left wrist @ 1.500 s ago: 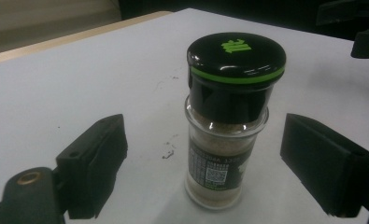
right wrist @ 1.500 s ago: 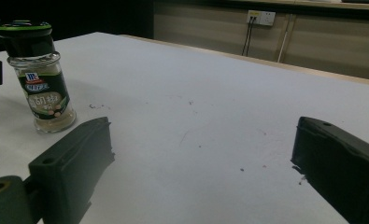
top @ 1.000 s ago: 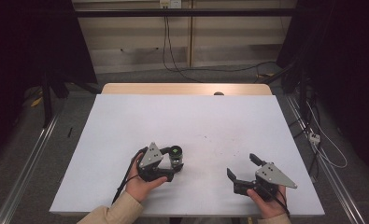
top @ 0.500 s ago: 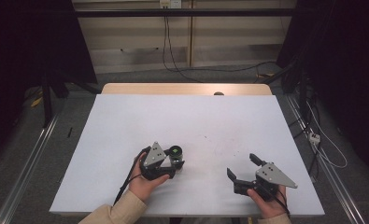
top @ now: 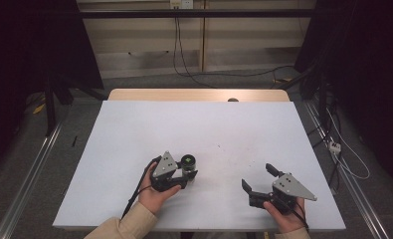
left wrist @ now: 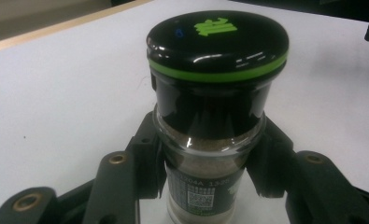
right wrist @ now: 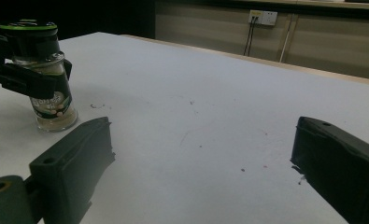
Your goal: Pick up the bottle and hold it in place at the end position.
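Observation:
A glass spice jar (left wrist: pixel 205 177) with a black lid and green ring stands upright on the white table (top: pixel 209 124), holding pale brown powder. My left gripper (left wrist: pixel 209 154) grips it: the jaws have just been closing, and the pads now press on the glass below the lid from both sides. In the high view the jar (top: pixel 188 162) sits at the tip of the left gripper (top: pixel 189 169), near the front left. My right gripper (top: pixel 256 175) rests at the front right, open with nothing between its jaws. From the right gripper (right wrist: pixel 203 140) the jar (right wrist: pixel 49 93) stands far off to the left.
The white table top has a wooden far edge (top: pixel 199 94) and a few small dark specks (right wrist: pixel 242 169). Cables (top: pixel 176 45) hang down the back wall. Dark stands and rails (top: pixel 30 164) flank the table on the floor.
The left gripper's jaws have drawn in around the jar. Both hands have stayed in place, and the jar has not shifted.

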Demonstrator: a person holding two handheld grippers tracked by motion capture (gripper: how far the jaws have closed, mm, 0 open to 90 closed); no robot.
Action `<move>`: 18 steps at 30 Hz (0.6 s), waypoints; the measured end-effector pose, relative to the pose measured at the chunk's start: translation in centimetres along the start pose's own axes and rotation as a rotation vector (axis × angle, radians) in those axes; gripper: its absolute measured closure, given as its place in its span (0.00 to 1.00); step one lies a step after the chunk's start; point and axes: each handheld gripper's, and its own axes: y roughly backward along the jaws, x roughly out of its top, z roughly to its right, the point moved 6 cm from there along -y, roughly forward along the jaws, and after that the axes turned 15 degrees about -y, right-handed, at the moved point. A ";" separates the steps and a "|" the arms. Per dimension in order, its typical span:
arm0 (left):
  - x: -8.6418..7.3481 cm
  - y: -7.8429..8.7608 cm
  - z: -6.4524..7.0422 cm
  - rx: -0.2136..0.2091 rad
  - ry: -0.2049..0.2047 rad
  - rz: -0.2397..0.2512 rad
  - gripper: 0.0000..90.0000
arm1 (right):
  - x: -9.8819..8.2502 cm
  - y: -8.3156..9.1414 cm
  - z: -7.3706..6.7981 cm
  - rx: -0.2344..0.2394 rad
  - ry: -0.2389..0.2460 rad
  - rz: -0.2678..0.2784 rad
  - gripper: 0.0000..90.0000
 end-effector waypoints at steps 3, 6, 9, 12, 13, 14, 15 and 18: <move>0.0 -0.1 -0.3 -0.006 0.022 0.019 0.59 | 0.0 0.0 0.0 0.003 -0.001 0.000 0.05; 0.2 -0.1 -0.6 -0.002 0.033 0.022 0.59 | 0.0 0.0 0.0 0.003 -0.003 -0.001 0.05; 0.5 -0.1 -0.9 0.001 0.041 0.023 0.59 | 0.0 0.0 0.1 0.005 -0.005 0.000 0.05; 0.8 -0.2 -1.3 0.000 0.043 0.030 0.59 | 0.0 0.0 0.1 0.003 -0.006 -0.001 0.05; 0.9 -0.3 -1.4 0.000 0.039 0.027 0.59 | 0.0 0.0 0.1 0.002 -0.006 -0.002 0.05; 0.9 -0.3 -1.7 0.008 0.024 0.024 0.59 | 0.0 0.0 0.1 0.004 -0.007 0.000 0.05; 1.0 -0.4 -1.7 0.003 0.037 0.026 0.59 | 0.0 0.0 0.1 0.003 -0.007 0.000 0.05; 1.2 -0.6 -2.1 -0.001 0.041 0.029 0.59 | 0.0 0.0 0.1 0.004 -0.007 -0.001 0.05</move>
